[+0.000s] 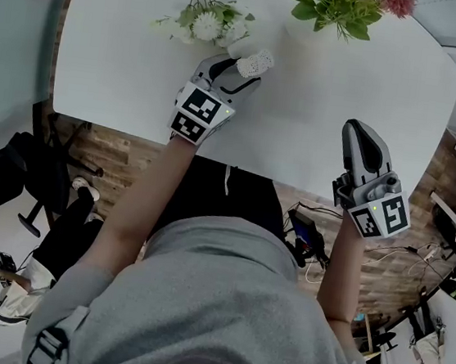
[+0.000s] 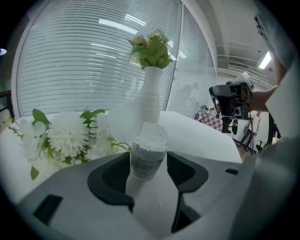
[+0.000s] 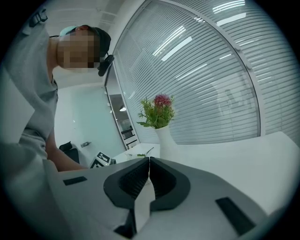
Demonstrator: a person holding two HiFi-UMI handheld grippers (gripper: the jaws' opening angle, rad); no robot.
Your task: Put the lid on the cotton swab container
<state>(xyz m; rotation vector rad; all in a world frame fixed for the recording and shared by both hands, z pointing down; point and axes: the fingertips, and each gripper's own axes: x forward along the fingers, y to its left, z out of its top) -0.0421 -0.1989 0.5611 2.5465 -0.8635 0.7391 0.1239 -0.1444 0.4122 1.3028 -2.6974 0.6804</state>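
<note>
**Capping a cotton swab container: early stage.** In the left gripper view, the cotton swab container (image 2: pixel 148 152) stands at centre frame between the jaws of the left gripper (image 2: pixel 149 172). The jaws are spread wide, with a gap showing on each side of the container, so nothing is clasped. The white swab tips are exposed at the container's top, which means the mouth is uncovered. In the head view the container sits at upper centre on the white table (image 1: pixel 348 76), just below the loose white flowers (image 1: pixel 206 22). The right gripper (image 3: pixel 148 174) is at the right of the head view, near the table's lower edge and well apart from the container. Its jaws are pressed together with nothing visible between them. No view shows a lid. The judgement is that capping has not begun — finding, grasping and seating the lid all remain.
</note>
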